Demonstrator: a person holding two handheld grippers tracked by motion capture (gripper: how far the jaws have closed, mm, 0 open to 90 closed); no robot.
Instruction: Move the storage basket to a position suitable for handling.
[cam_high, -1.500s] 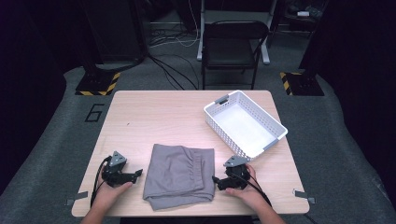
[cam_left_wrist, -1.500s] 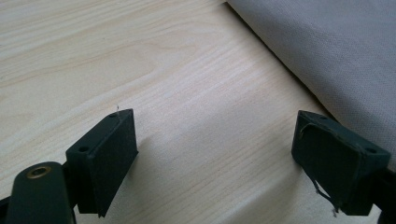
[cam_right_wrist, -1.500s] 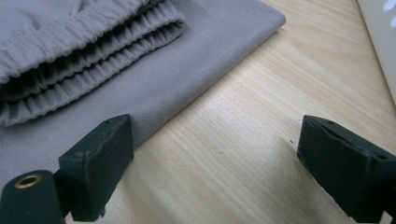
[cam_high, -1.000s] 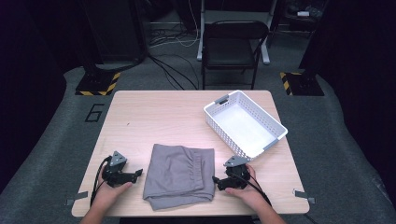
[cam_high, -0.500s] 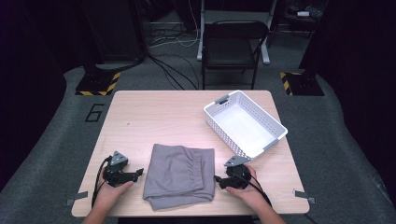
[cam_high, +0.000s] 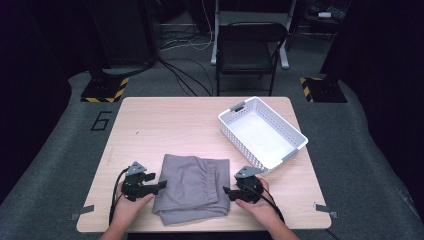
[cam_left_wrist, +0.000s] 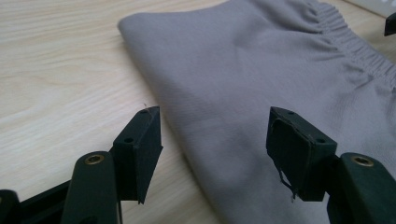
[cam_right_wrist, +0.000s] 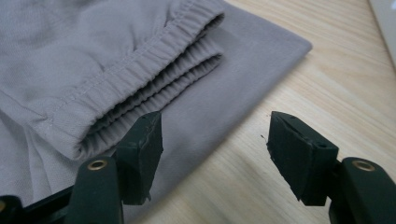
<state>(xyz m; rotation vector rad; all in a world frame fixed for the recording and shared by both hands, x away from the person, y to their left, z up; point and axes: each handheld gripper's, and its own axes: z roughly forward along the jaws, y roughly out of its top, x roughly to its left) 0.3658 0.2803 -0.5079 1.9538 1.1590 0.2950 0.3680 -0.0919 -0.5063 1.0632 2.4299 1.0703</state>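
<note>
We find both grippers — left gripper (cam_high: 161, 185), right gripper (cam_high: 227, 191) — unclamped, jaws just narrowing, straddling the folded grey garment (cam_high: 192, 187) edges; next, we judge, pinch each edge.

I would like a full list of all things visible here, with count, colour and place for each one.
folded grey fabric garment with elastic waistband: one, grey, near edge of table, between the grippers
white perforated plastic basket: one, white, right part of table
light wooden table: one, light wood, centre
black folding chair: one, black, behind table
left gripper: one, black, at garment's left edge, jaws apart and just closing
right gripper: one, black, at garment's right edge, jaws apart and just closing
</note>
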